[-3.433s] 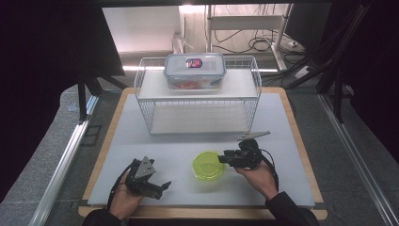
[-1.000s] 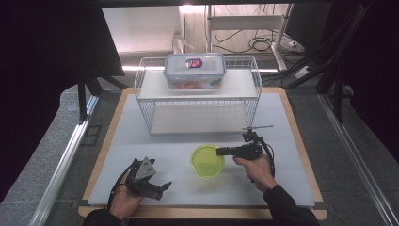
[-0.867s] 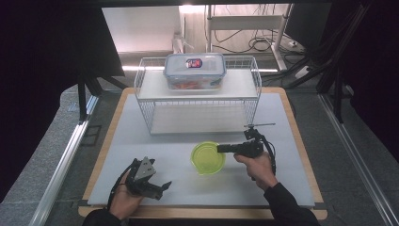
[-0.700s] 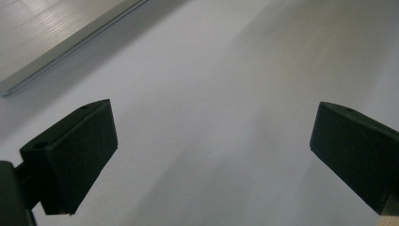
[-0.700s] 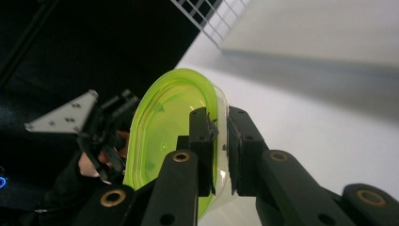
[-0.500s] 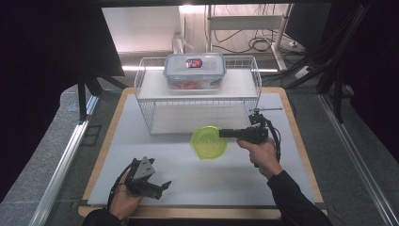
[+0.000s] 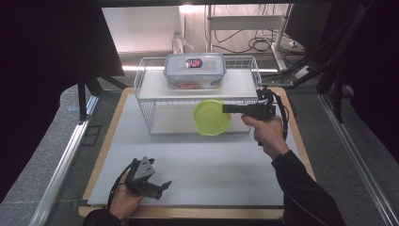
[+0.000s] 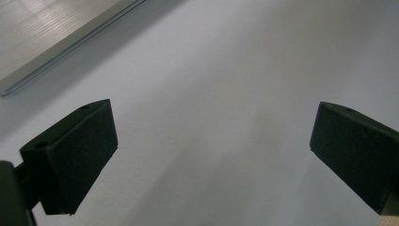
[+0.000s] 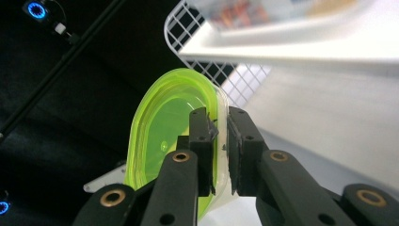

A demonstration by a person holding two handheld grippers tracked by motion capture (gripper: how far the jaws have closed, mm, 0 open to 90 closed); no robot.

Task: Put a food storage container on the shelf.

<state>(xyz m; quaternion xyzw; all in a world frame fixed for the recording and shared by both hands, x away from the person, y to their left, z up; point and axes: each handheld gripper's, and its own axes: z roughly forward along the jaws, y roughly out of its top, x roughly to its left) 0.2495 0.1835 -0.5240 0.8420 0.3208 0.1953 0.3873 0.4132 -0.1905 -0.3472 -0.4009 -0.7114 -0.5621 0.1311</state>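
A round lime-green bowl hangs in the air in front of the white wire rack, level with its lower opening. My right gripper is shut on the bowl's right rim. In the right gripper view the bowl is tilted on edge, its rim pinched between the two jaws of my right gripper. My left gripper rests low at the table's front left, held in a hand. Its jaws stand wide apart over the bare white mat, so my left gripper is open with nothing in it.
A clear lidded food container sits on the rack's top shelf. The white mat lies on a wood-edged table. Black stands and cables stand beyond the rack at the back right.
My right gripper lifted the green bowl off the mat and carried it away from the person, up to the rack's front. The left gripper stayed put.
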